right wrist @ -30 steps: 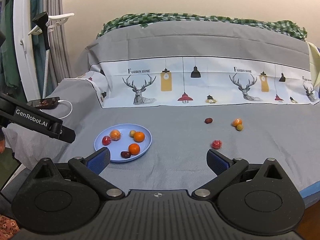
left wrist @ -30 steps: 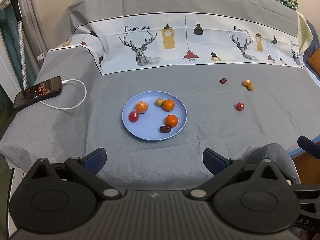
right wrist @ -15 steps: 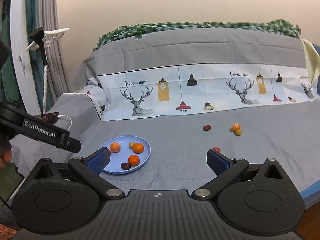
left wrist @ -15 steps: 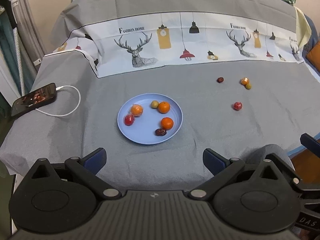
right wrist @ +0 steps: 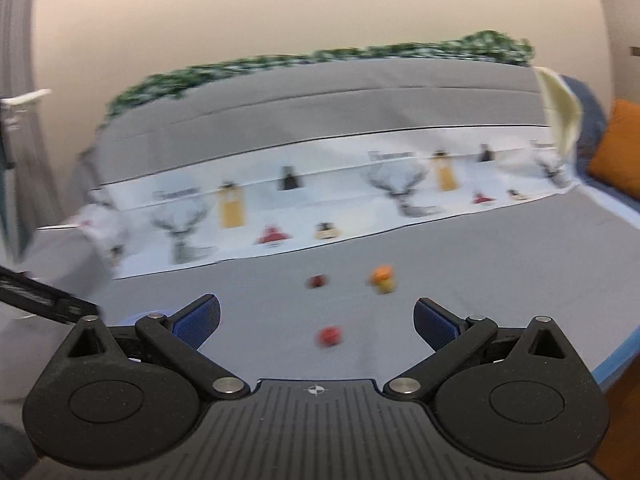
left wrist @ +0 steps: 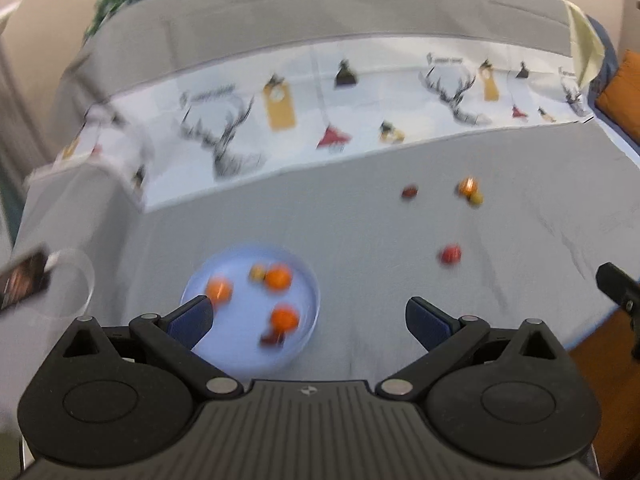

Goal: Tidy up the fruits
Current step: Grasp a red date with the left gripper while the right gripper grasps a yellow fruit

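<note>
Left wrist view: left gripper [left wrist: 308, 316] wide open, nothing in it, above the near edge of the blue plate [left wrist: 308, 292]. Plate is round, shallow, smooth plastic-looking; holds oranges [left wrist: 278, 278], a small yellow-green fruit and a dark date-like one, all blurred. Four loose fruits lie on the grey cloth surface [left wrist: 360, 232], well apart from the plate: red fruit [left wrist: 450, 255] nearest, dark date [left wrist: 409, 192] farther back, small orange [left wrist: 466, 186] touching a yellow-green fruit [left wrist: 476, 199].

Right wrist view: right gripper [right wrist: 317, 318] also fully open and empty, pointed toward the red fruit [right wrist: 329, 336], which sits between its fingers in frame but ahead of them, no contact.

Risks, my read: both frames are motion-blurred, so a fast approach could overshoot. Fruits are small, round, smooth, so they'll prob roll if nudged by one finger before closing. Cloth is soft and wrinkly; fingers pressed low could snag or bunch it and shift nearby fruit. Orange + yellow-green pair touch, so grabbing one likely knocks the other. Red fruit looks soft; hard squeeze may bruise it.
</note>
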### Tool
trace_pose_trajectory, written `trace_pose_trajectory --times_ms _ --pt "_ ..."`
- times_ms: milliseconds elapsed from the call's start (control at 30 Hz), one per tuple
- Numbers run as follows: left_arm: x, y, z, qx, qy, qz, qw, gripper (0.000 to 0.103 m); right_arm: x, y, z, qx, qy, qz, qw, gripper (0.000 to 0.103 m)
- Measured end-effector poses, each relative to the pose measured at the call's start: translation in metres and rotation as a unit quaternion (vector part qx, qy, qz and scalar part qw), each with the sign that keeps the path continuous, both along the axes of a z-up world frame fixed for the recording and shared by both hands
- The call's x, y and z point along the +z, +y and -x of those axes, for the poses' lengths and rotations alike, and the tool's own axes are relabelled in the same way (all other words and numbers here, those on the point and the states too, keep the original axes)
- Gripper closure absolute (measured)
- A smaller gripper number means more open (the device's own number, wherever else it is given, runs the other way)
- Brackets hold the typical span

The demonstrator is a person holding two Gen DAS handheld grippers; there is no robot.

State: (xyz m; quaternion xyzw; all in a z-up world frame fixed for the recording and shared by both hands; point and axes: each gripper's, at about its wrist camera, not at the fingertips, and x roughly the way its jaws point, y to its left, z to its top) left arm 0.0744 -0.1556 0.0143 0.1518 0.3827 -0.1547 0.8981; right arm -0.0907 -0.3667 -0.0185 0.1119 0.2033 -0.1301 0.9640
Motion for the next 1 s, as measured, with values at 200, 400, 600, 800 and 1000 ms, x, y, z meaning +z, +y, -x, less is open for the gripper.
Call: trace_pose_trajectory --times_ms 200,400,600,800,1000 --pt "-0.026 -0.078 -0.071 -0.047 0.021 0.020 0.9985 0.000 -0.031 -0.073 -0.062 -0.057 0.033 -0.011 0.998 0.001" --pt "-0.093 -0.158 -0.152 -0.103 0.060 0.019 0.9927 0.000 -0.092 -0.114 -0.156 -0.068 0.091 -0.015 0.993 0.001" --pt "-0.168 -0.218 -0.226 -0.131 0.068 -0.021 0.9887 0.001 -0.158 -0.145 -0.250 -0.071 0.152 -0.018 0.986 0.001" --pt "-0.215 -0.234 -0.276 -0.119 0.114 -0.019 0.9861 0.001 -0.204 -0.163 -0.303 -0.074 0.167 -0.019 0.983 0.001" --pt "-0.217 -0.241 -0.275 -0.162 0.105 -0.015 0.9811 0.080 -0.206 -0.137 -0.307 -0.019 0.132 0.053 0.990 0.077"
